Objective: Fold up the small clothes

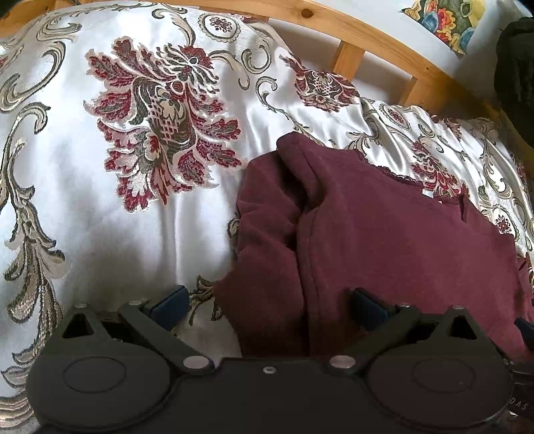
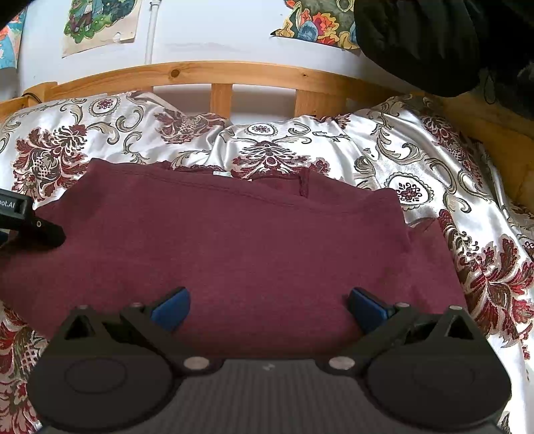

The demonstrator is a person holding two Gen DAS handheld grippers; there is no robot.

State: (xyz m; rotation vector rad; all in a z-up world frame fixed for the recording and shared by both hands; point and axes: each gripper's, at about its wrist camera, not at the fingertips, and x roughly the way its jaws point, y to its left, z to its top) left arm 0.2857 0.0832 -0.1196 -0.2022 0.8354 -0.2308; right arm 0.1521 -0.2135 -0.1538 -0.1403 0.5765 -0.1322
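Soft maroon knit garment (image 2: 233,240), folded, on glossy floral bedspread (image 2: 417,160)

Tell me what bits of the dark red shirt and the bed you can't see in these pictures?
- Dark red knit shirt: its near hem is hidden behind the open right gripper in the right wrist view.
- Its right side is cut off by the frame edge in the left wrist view, past the open left gripper.
- Small white neck label: too small to read.
- Colourful wall picture: cut off at the top edge.
- Wooden headboard: partly hidden by a black padded garment.
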